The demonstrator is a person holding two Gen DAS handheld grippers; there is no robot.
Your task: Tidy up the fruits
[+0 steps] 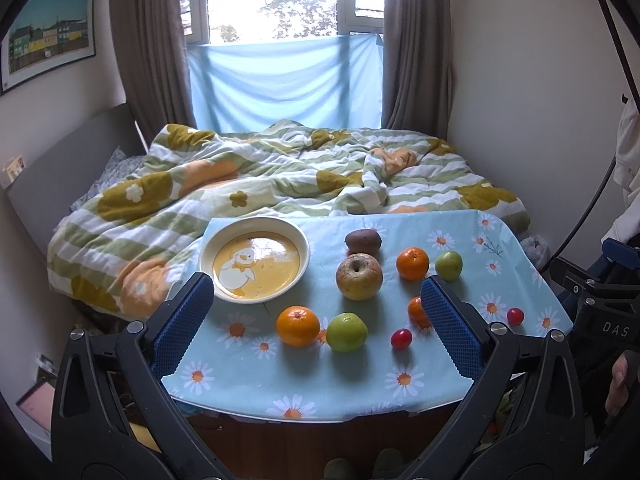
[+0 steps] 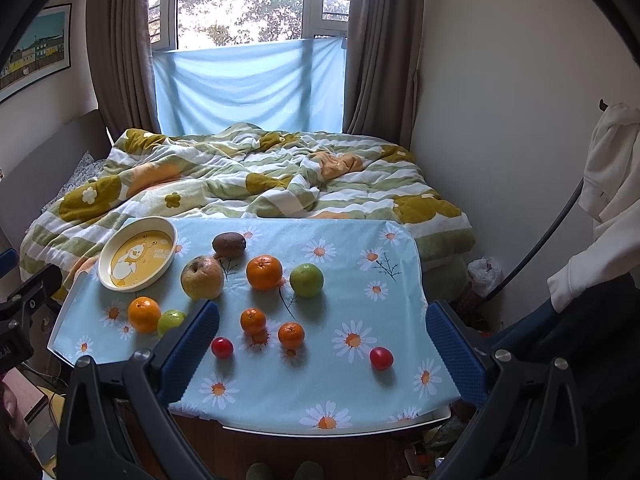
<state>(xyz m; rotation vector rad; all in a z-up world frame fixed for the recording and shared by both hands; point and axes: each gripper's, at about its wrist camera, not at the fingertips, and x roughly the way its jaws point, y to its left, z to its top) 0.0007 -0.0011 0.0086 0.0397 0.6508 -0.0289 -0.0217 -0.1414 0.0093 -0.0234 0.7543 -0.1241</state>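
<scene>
A small table with a blue daisy cloth point(image 1: 280, 376) point(image 2: 360, 304) holds loose fruit and an empty yellow duck plate point(image 1: 255, 259) point(image 2: 137, 253) at its far left. The fruit: a kiwi point(image 1: 363, 240) point(image 2: 229, 244), a blotchy yellow apple point(image 1: 359, 276) point(image 2: 202, 277), oranges point(image 1: 298, 325) point(image 2: 264, 272), small mandarins point(image 2: 253, 320), green fruits point(image 1: 346, 331) point(image 2: 306, 280) and red cherry tomatoes point(image 1: 401, 338) point(image 2: 381, 358). My left gripper point(image 1: 316, 292) is open and empty above the table's near edge. My right gripper point(image 2: 322, 324) is open and empty, also above the near edge.
A bed with a green and yellow flowered quilt point(image 1: 260, 172) point(image 2: 260, 172) lies right behind the table. A window with grey curtains point(image 1: 152, 40) is at the back. A white garment point(image 2: 612, 184) hangs at the right wall. The right gripper's body point(image 1: 604, 300) shows at the right.
</scene>
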